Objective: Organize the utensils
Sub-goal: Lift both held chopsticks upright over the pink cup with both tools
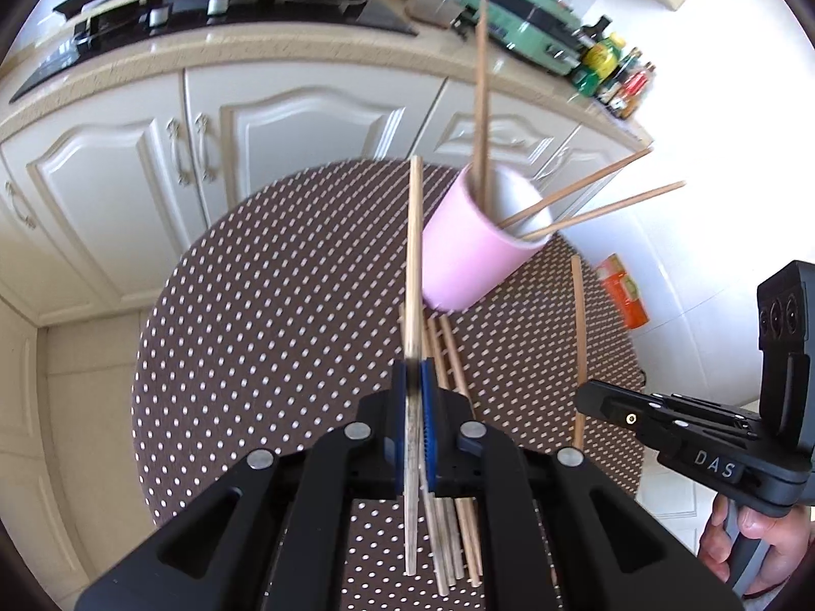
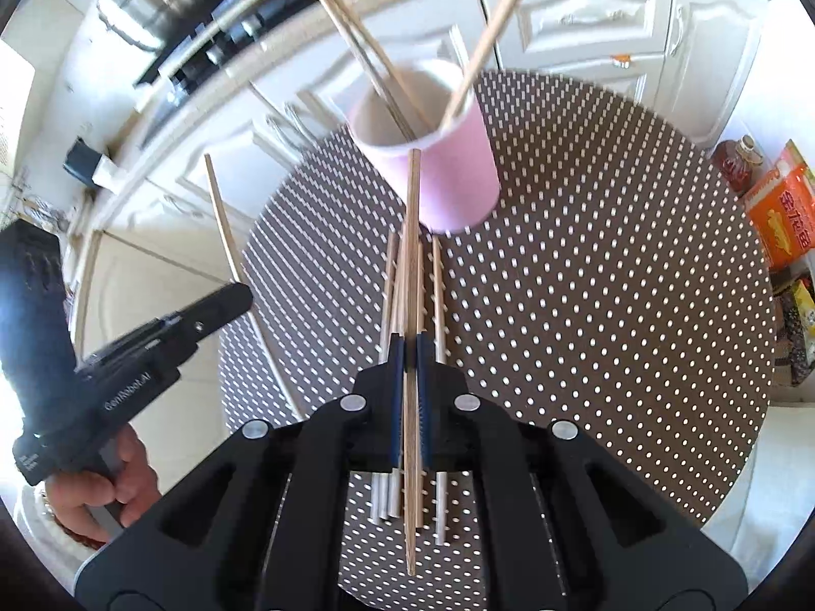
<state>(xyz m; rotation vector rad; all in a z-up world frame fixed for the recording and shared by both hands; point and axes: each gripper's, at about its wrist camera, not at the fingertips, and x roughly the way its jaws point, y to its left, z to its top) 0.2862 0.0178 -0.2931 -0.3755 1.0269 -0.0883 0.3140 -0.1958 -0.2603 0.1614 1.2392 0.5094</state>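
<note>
Plainly, slim wooden chopstick (image 1: 413,254), smooth pink cup (image 1: 471,254), dotted tablecloth (image 1: 265,315)

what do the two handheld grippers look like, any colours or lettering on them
Both are matte black plastic with silver round pivot pins and blue pads on the fingers. The left gripper shows "GenRobot.AI" on its side in the right wrist view; the right gripper shows "DAS" in the left wrist view.

Pink cup (image 1: 471,254) with white inside, tan wooden chopsticks (image 1: 448,351). Round table (image 2: 586,265) covered in brown cloth with white polka dots. Black grippers with blue pads (image 2: 395,356), cream cabinets (image 1: 153,163), orange box (image 2: 782,214).
</note>
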